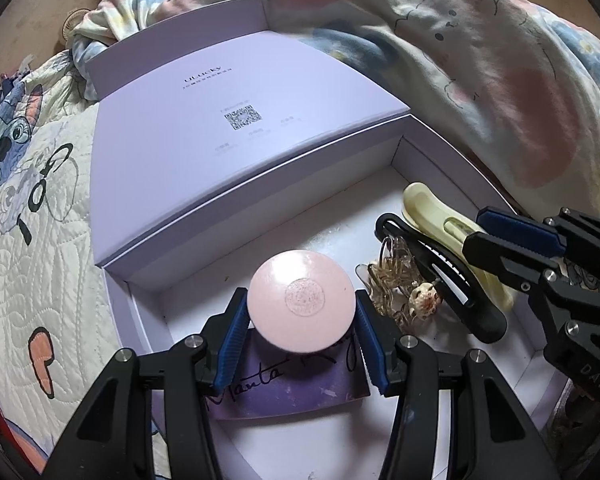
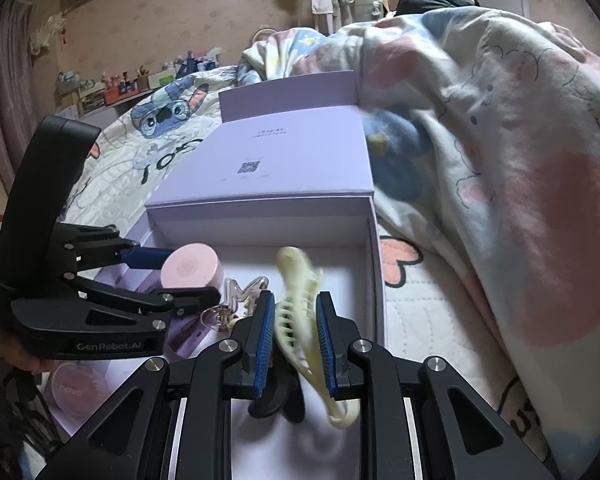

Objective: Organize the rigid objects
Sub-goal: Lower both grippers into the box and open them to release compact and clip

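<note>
a lilac box (image 1: 120, 304) lies open on a quilted bed (image 1: 32, 208), its lid (image 1: 228, 120) folded back flat behind the tray, a qr code (image 1: 242, 117) printed on the lid's inner face. the left claw (image 1: 302, 340) is clenched on a round pink case (image 1: 302, 300), blue pads (image 1: 232, 344) pressing its two sides, and holds it over the near part of the tray, above a purple card (image 1: 300, 388) with black handwriting that lies on the white floor of the box. just to the right of the case sits a small heap of hair things: a clear clip (image 1: 392, 276) with a shell-like charm, a black clip (image 1: 432, 264) lying slantwise, and a cream clip (image 1: 432, 208) along the right wall.

from the right wrist view, the right claw (image 2: 296, 344) grips the cream clip (image 2: 300, 304) between its blue pads (image 2: 265, 340), the clip standing tilted with its teeth showing and its upper end blurred. the black clip (image 2: 272, 396) lies beneath it, low between the fingers. in the same view the left claw (image 2: 172, 276) reaches in from the left side with the pink case (image 2: 192, 270) in its grasp, and the clear clip (image 2: 244, 292) sits just beside it. a second pink round thing (image 2: 78, 390) lies at the lower left; whether it rests inside the box cannot be told.

a rumpled blanket (image 1: 480, 60) with pink patches and drawn bears is heaped against the far and right sides of the box. the quilt under the box carries a blue cartoon creature (image 1: 8, 128).
</note>
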Tool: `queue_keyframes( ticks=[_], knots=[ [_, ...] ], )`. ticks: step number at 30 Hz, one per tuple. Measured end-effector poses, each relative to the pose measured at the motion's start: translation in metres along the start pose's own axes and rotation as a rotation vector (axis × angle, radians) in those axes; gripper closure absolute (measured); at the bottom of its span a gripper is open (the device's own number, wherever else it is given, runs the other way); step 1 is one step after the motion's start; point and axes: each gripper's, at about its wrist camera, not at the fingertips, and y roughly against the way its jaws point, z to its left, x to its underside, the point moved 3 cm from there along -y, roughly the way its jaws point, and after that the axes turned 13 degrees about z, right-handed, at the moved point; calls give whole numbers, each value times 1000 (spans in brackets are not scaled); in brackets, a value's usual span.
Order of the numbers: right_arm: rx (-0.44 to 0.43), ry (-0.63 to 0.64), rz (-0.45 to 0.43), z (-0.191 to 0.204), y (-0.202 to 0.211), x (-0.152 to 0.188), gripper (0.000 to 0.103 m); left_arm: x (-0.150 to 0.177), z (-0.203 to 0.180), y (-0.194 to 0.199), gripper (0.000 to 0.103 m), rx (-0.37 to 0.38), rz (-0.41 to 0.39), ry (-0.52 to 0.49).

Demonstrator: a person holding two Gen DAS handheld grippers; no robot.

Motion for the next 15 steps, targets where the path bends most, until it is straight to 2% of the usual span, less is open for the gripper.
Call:
queue_keyframes(
  ticks=[6, 7, 8, 11, 12, 14, 15],
  knots=[
    [10, -2, -6, 2, 4, -2, 80, 0, 5, 3, 52, -29, 1, 21],
    [11, -1, -8, 2, 5, -2, 76, 0, 5, 4, 50, -29, -2, 23],
    [14, -2, -8, 3, 6, -2, 69, 1, 7, 6, 45, -35, -8, 29],
    [23, -7, -13, 3, 10, -2, 61, 3, 10, 13, 20, -40, -24, 47],
    [24, -6, -17, 4, 12, -2, 59, 4, 11, 16, 19, -36, -31, 53],
    [37, -12, -22, 4, 15, -3, 49, 5, 12, 20, 19, -36, -36, 62],
    [41, -16, -25, 4, 17, -3, 48, 6, 12, 23, 19, -40, -37, 64]
  ],
)
